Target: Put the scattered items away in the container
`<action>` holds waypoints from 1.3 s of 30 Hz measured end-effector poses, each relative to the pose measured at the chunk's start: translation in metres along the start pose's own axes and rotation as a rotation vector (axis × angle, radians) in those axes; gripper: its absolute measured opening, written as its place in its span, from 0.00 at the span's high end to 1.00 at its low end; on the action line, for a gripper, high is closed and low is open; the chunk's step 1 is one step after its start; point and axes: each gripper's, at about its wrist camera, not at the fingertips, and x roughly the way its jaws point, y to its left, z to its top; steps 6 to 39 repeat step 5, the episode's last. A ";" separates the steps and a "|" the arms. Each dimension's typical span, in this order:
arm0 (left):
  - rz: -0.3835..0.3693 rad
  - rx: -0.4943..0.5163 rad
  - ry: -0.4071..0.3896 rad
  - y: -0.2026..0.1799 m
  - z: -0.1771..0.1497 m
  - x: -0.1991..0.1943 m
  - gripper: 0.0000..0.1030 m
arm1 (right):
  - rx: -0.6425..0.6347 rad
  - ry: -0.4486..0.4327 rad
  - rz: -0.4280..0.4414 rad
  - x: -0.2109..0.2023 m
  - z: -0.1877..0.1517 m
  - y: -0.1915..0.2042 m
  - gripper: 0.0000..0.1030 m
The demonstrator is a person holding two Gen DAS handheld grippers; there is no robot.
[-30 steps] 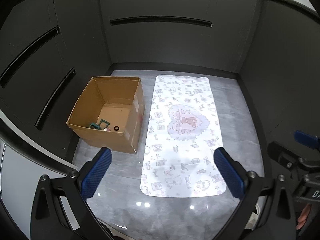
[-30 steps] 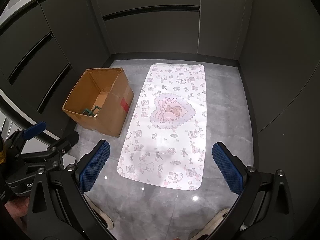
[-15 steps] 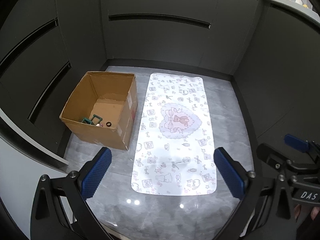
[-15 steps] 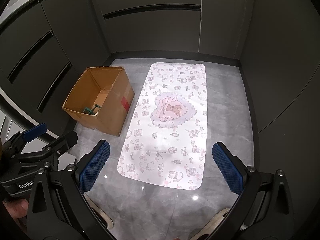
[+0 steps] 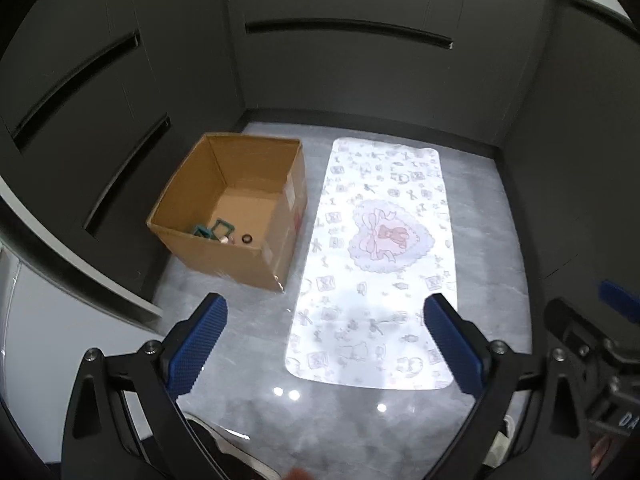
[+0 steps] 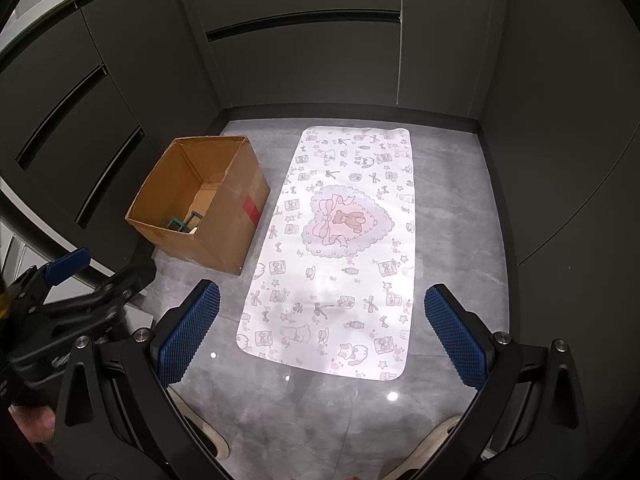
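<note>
An open cardboard box (image 5: 260, 148) stands on the grey floor at the left, also in the right wrist view (image 6: 224, 216). Inside lie a green frame-like item (image 5: 214, 230), a small black ring (image 5: 247, 238) and a small pale piece (image 5: 226, 240). The green item also shows in the right wrist view (image 6: 182, 224). My left gripper (image 5: 326, 344) is open and empty, held high above the floor. My right gripper (image 6: 322, 332) is open and empty, also high above the floor. No loose items show on the mat.
A white patterned mat with a pink heart and bear (image 5: 380, 240) lies right of the box, also in the right wrist view (image 6: 340, 232). Dark cabinets (image 5: 340, 60) wall in the floor on three sides. The person's shoes (image 6: 208, 440) show at the bottom.
The left wrist view has shifted a little, so box and mat sit further right and lower. The right wrist view is almost unchanged. Both grippers stay open.
</note>
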 end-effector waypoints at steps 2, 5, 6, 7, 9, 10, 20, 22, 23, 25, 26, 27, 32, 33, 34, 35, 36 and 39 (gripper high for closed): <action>-0.048 -0.025 0.031 0.003 -0.003 0.006 0.04 | -0.013 0.005 0.006 -0.001 0.003 -0.006 0.00; -0.087 -0.023 0.064 0.003 -0.008 0.012 0.04 | -0.022 0.007 0.012 0.000 0.006 -0.013 0.00; -0.087 -0.023 0.064 0.003 -0.008 0.012 0.04 | -0.022 0.007 0.012 0.000 0.006 -0.013 0.00; -0.087 -0.023 0.064 0.003 -0.008 0.012 0.04 | -0.022 0.007 0.012 0.000 0.006 -0.013 0.00; -0.087 -0.023 0.064 0.003 -0.008 0.012 0.04 | -0.022 0.007 0.012 0.000 0.006 -0.013 0.00; -0.087 -0.023 0.064 0.003 -0.008 0.012 0.04 | -0.022 0.007 0.012 0.000 0.006 -0.013 0.00; -0.087 -0.023 0.064 0.003 -0.008 0.012 0.04 | -0.022 0.007 0.012 0.000 0.006 -0.013 0.00; -0.087 -0.023 0.064 0.003 -0.008 0.012 0.04 | -0.022 0.007 0.012 0.000 0.006 -0.013 0.00; -0.087 -0.023 0.064 0.003 -0.008 0.012 0.04 | -0.022 0.007 0.012 0.000 0.006 -0.013 0.00; -0.087 -0.023 0.064 0.003 -0.008 0.012 0.04 | -0.022 0.007 0.012 0.000 0.006 -0.013 0.00; -0.087 -0.023 0.064 0.003 -0.008 0.012 0.04 | -0.022 0.007 0.012 0.000 0.006 -0.013 0.00; -0.087 -0.023 0.064 0.003 -0.008 0.012 0.04 | -0.022 0.007 0.012 0.000 0.006 -0.013 0.00; -0.087 -0.023 0.064 0.003 -0.008 0.012 0.04 | -0.022 0.007 0.012 0.000 0.006 -0.013 0.00; -0.087 -0.023 0.064 0.003 -0.008 0.012 0.04 | -0.022 0.007 0.012 0.000 0.006 -0.013 0.00; -0.087 -0.023 0.064 0.003 -0.008 0.012 0.04 | -0.022 0.007 0.012 0.000 0.006 -0.013 0.00; -0.087 -0.023 0.064 0.003 -0.008 0.012 0.04 | -0.022 0.007 0.012 0.000 0.006 -0.013 0.00; -0.087 -0.023 0.064 0.003 -0.008 0.012 0.04 | -0.022 0.007 0.012 0.000 0.006 -0.013 0.00; -0.087 -0.023 0.064 0.003 -0.008 0.012 0.04 | -0.022 0.007 0.012 0.000 0.006 -0.013 0.00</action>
